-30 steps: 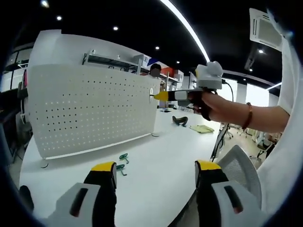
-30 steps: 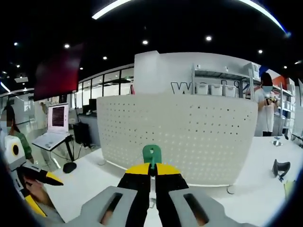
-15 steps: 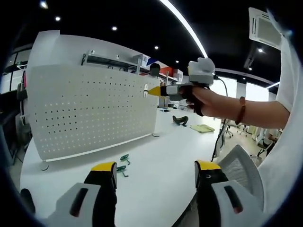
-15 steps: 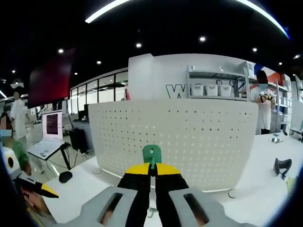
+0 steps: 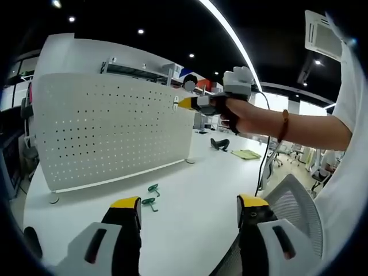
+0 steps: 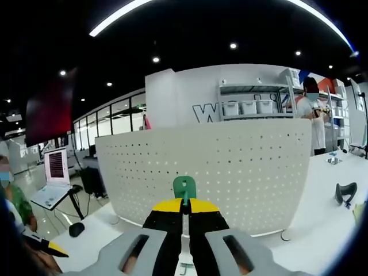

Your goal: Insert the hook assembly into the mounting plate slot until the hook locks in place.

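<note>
On the white table [image 5: 195, 195], the perforated mounting plate [image 5: 109, 135] is standing upright, spanning most of the left half of the left gripper view. Left gripper [image 5: 190, 215] is sitting low and near, jaws spread wide apart with nothing between them, yellow tips pointing at the table. Two spare green hooks [image 5: 150, 195] are lying flat on the table just in front of the plate, near its right half, close to each other.

Right gripper [image 5: 183, 103] is coming into the left gripper view from the right, held in a person's hand [image 5: 241, 112], tip up at the plate's upper right corner. Whether the tip is touching the plate there, I can't tell.

Right gripper view: right gripper [image 6: 184, 206] is clamped tight on the hook assembly [image 6: 184, 188], jaws pinched together on its stem, green head sticking up above the yellow tips. Mounting plate [image 6: 218, 167] is facing the camera directly behind the hook; contact between hook and plate isn't readable from this angle. A yellow tip of the left gripper [image 6: 49, 247] is poking in at the lower left.

Background: a black handheld object [image 5: 218, 145] is lying further right on the table, and a person [image 6: 313, 118] is standing at far right by shelving. A laptop [image 6: 53, 178] is sitting open at far left.
</note>
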Action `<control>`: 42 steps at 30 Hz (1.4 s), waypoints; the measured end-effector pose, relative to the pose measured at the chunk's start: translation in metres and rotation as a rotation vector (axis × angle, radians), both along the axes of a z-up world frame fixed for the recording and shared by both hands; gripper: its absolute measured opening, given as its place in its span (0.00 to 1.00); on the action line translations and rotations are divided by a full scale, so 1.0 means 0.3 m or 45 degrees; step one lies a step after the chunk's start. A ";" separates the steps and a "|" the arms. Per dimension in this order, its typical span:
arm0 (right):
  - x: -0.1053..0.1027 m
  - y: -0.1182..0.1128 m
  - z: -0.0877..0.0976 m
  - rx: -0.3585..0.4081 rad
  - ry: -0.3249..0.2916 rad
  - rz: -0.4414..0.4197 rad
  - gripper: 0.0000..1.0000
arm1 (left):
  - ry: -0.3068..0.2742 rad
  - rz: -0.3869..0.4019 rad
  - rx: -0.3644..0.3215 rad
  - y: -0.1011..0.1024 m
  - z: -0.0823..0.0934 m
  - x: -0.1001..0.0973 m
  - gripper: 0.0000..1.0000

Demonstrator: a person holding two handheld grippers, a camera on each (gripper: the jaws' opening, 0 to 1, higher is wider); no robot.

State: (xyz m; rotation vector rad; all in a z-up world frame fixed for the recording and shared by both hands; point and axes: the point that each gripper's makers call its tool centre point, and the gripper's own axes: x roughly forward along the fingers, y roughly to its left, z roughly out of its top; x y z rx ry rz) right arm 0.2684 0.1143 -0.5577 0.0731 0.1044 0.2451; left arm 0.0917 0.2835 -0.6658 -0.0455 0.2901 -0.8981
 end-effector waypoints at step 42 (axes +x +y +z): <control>0.228 0.016 0.118 0.035 -0.052 -0.085 0.01 | -0.012 0.052 -0.007 0.045 0.004 0.030 0.69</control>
